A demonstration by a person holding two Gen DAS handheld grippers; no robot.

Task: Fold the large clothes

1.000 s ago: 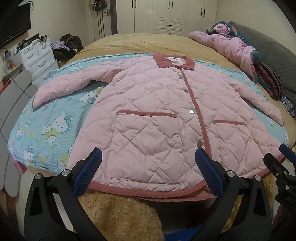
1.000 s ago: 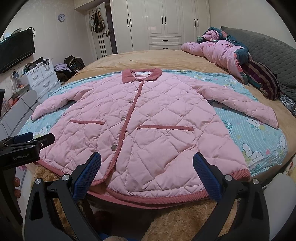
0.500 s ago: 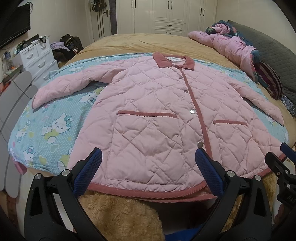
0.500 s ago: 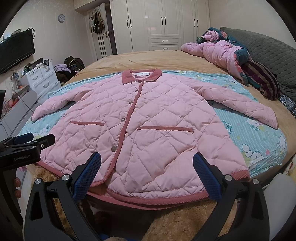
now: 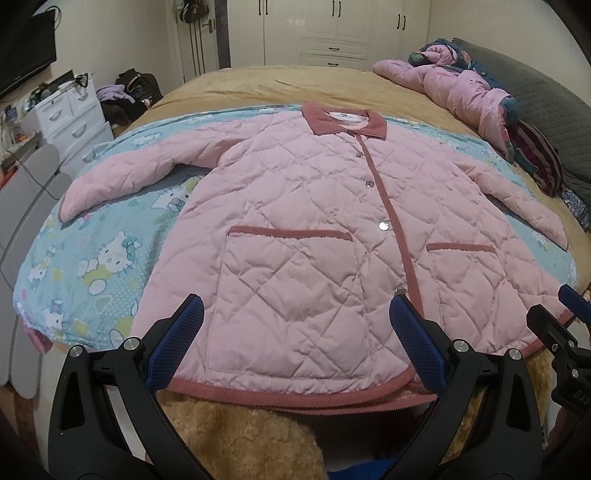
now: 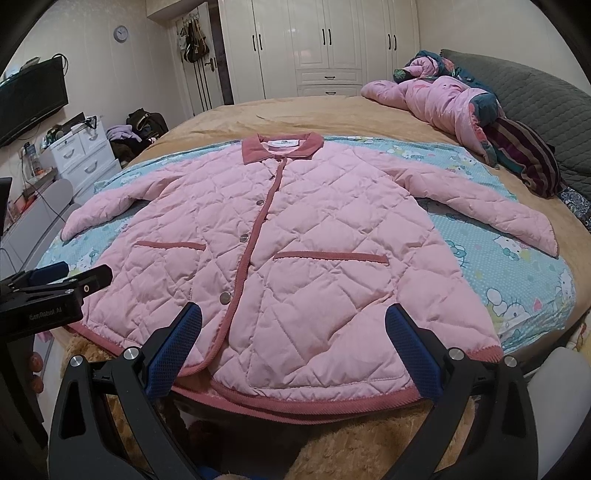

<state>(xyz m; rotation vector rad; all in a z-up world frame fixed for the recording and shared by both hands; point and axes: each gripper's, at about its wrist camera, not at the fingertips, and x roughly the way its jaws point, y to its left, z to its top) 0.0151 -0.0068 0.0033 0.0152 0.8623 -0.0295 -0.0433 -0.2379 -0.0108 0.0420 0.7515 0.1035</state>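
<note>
Both sets of tongs hover level at the near edge of the bed, spread wide and gripping nothing: the left tongs (image 5: 295, 343) over the hem of a pink quilted jacket (image 5: 314, 236), the right tongs (image 6: 293, 341) likewise. The jacket lies flat, buttoned, just ahead, on a cartoon-print sheet (image 5: 92, 258). Only the right view shows a wall clock (image 6: 120, 33).

The jacket (image 5: 314, 236) covers the near half of the bed (image 5: 280, 85). Beyond the jacket's collar the bed lies bare. Right of the jacket, a heap of bedding (image 6: 454, 107) crowds its sleeve (image 6: 491, 206); left of it, drawers (image 6: 79, 155) stand off the bed.
</note>
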